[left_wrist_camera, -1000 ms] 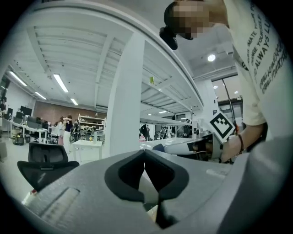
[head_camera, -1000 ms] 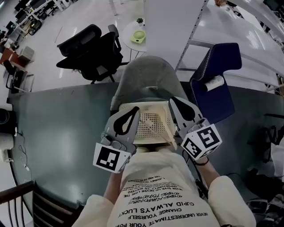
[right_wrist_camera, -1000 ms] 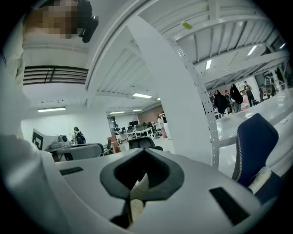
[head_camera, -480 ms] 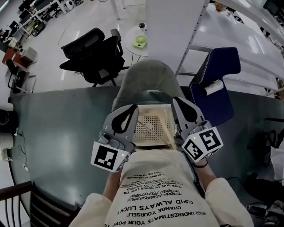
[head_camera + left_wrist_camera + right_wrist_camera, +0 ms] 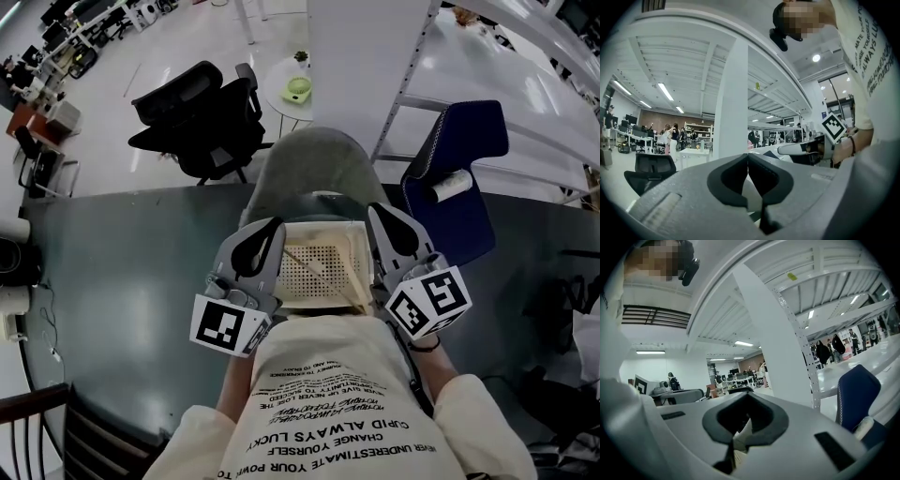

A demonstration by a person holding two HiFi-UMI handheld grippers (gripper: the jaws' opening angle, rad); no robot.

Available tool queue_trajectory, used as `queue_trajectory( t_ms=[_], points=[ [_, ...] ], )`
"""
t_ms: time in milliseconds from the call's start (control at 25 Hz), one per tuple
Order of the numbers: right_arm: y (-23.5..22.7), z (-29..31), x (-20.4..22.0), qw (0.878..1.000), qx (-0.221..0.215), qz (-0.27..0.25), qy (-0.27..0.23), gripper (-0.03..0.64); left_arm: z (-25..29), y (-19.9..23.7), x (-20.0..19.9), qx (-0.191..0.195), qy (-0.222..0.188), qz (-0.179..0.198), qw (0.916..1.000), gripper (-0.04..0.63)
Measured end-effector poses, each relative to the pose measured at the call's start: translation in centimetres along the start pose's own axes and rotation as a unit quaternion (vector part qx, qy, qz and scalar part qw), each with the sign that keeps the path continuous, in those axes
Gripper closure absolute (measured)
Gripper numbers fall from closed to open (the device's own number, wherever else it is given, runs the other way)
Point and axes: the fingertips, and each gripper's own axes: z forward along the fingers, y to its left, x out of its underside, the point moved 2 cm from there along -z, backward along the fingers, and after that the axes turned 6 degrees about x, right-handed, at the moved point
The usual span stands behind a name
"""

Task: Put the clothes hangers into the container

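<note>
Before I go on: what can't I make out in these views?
- Head view: the person's shirt hides the container's near end. Whether the thin pale stick inside is a hanger cannot be told.
- Left gripper view: the shut left gripper's own body covers the container.
- Right gripper view: only a pale sliver shows below the shut right gripper's tips.

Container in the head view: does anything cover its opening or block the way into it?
Nothing visible does. The container is open on top, with only a pale stick, perhaps a hanger, lying inside. The left gripper and right gripper flank it, shut.
</note>
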Motion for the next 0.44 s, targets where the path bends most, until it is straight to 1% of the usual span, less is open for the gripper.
queue_trajectory(
  t_ms=[440],
  points=[
    [0.61, 0.37, 0.02, 1.000, -0.011, -0.025, -0.008, 0.614, -0.60, 1.00, 0.66, -0.016, 0.020, -0.008, 0.9996, 0.572]
  ],
)
